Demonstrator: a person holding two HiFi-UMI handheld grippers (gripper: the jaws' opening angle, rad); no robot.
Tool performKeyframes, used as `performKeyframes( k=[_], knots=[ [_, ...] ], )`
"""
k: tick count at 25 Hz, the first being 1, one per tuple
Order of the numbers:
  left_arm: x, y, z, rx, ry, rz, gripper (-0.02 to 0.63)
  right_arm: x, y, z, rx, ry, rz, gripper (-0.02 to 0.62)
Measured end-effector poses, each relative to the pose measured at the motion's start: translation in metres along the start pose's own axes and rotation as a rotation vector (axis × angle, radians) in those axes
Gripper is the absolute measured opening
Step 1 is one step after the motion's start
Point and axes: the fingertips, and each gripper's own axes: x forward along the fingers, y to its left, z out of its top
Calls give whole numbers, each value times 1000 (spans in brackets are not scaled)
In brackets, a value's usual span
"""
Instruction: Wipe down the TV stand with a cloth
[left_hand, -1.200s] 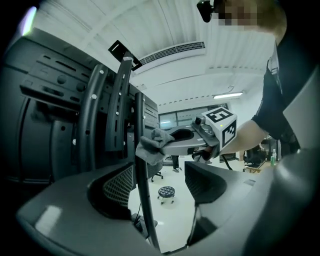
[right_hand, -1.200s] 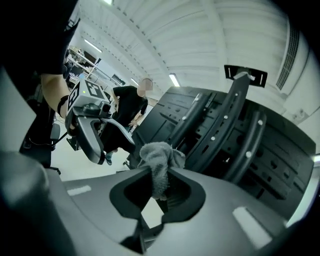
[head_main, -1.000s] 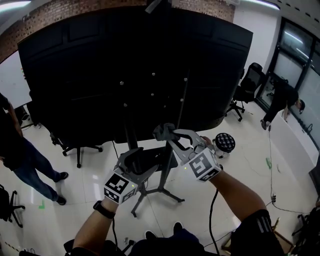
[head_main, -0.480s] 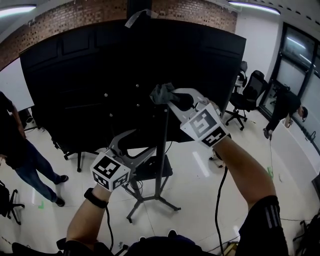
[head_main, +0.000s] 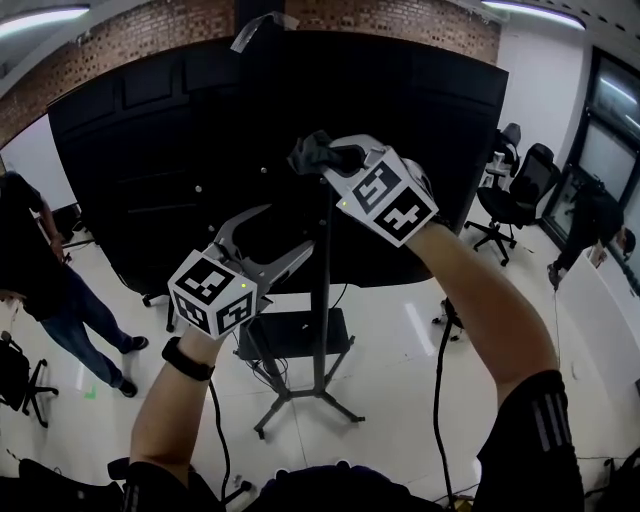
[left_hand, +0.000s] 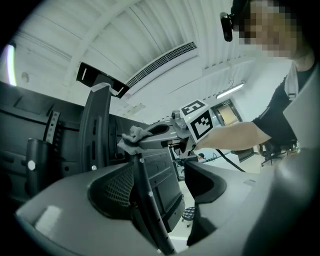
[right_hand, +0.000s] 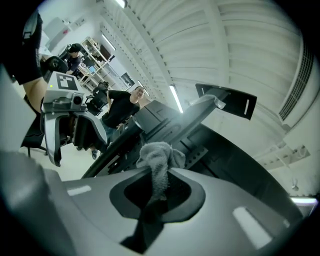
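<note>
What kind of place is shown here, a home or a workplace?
Probably an office or lab, not a home: swivel office chairs on a glossy tiled floor, a very large TV on a floor stand, and a brick wall under a strip light.
</note>
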Motion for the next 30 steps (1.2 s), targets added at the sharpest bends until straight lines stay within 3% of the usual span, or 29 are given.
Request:
performKeyframes(
  k=[11,18,30],
  knots=[
    [15,-7,-54,-39,83,52,341,-6,22,-29,-105,-24,19,34],
    [18,-13,-70,-87,70,65,341,-7,30,-43,-49,-69,11,34],
    [18,-24,-114,-145,119,60,341,3,90,-100,-87,18,81,34]
  ],
)
